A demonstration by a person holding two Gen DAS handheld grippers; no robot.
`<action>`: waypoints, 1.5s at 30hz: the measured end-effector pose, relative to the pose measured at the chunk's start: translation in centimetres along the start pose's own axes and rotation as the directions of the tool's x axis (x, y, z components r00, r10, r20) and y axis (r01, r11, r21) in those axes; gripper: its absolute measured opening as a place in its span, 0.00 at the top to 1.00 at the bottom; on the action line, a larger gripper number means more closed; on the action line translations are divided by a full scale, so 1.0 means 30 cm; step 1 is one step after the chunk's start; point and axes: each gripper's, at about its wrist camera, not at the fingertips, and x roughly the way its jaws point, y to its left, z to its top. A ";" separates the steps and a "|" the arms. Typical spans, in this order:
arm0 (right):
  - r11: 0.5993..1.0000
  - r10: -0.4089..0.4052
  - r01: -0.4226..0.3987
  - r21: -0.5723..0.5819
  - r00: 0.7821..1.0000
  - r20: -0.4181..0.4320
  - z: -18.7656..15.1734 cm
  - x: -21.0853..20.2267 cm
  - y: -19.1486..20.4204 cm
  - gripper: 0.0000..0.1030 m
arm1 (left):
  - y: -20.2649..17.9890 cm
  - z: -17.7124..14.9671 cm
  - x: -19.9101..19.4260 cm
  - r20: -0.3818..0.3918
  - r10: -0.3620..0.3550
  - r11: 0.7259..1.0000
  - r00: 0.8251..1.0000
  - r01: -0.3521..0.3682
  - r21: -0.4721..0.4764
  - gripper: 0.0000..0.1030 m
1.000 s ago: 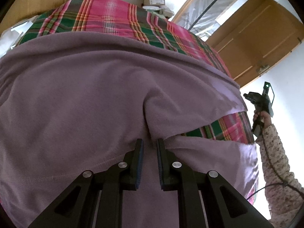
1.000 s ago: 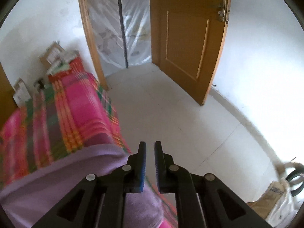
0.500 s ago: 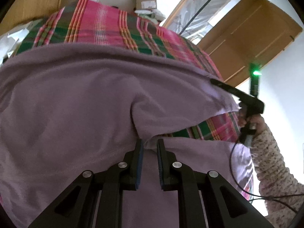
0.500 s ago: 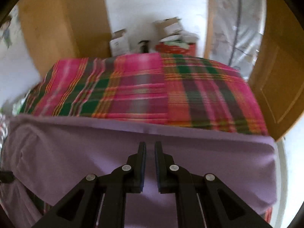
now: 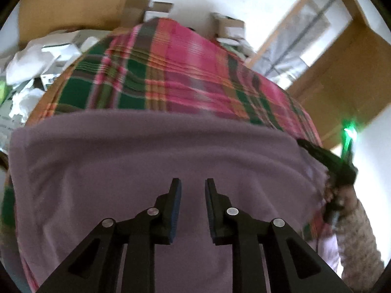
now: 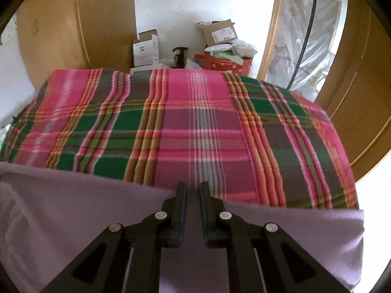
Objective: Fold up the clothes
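Left wrist view shows a soft lilac fleece garment (image 5: pixel 146 161) spread flat across the near part of a pink, green and orange plaid blanket (image 5: pixel 185 78) that covers a bed. Its far edge runs nearly straight from side to side, with gentle wrinkles across the middle. Above the cloth hangs the left gripper (image 5: pixel 190 188), its black fingers parted by a clear gap, nothing between them, the purple fabric showing through the gap. At the garment's right edge the right gripper (image 5: pixel 315 150) reaches in, its tip at the fabric's corner, held by a hand (image 5: pixel 334 195) in a speckled knit sleeve (image 5: pixel 356 232), a green light glowing on it.

Right wrist view has the same garment (image 6: pixel 73 200) filling the lower frame, its far hem lying across the plaid blanket (image 6: pixel 195 122). The right gripper (image 6: pixel 193 190) sits right at that hem with its fingers a narrow slot apart; whether fabric is pinched between them I cannot tell. Beyond the bed stand cardboard boxes (image 6: pixel 146 46), a red container (image 6: pixel 227 64) stuffed with paper, and wooden doors (image 6: pixel 361 85).
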 end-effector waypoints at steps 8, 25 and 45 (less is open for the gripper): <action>1.000 -0.026 0.026 0.011 1.000 0.002 0.017 0.024 0.010 0.86 | 0.120 0.088 0.055 -0.007 -0.089 0.985 0.996 0.087 -0.152 0.80; 0.991 0.128 -0.123 -0.058 0.987 0.092 -0.101 -0.321 0.082 0.80 | 0.229 0.033 -0.206 0.136 0.004 0.977 0.991 0.025 -0.214 0.80; 0.922 0.321 -0.322 -0.217 0.946 -0.040 -0.653 -0.560 0.360 0.72 | 0.318 -0.553 -0.487 0.076 0.139 0.974 0.987 -0.123 -0.188 0.80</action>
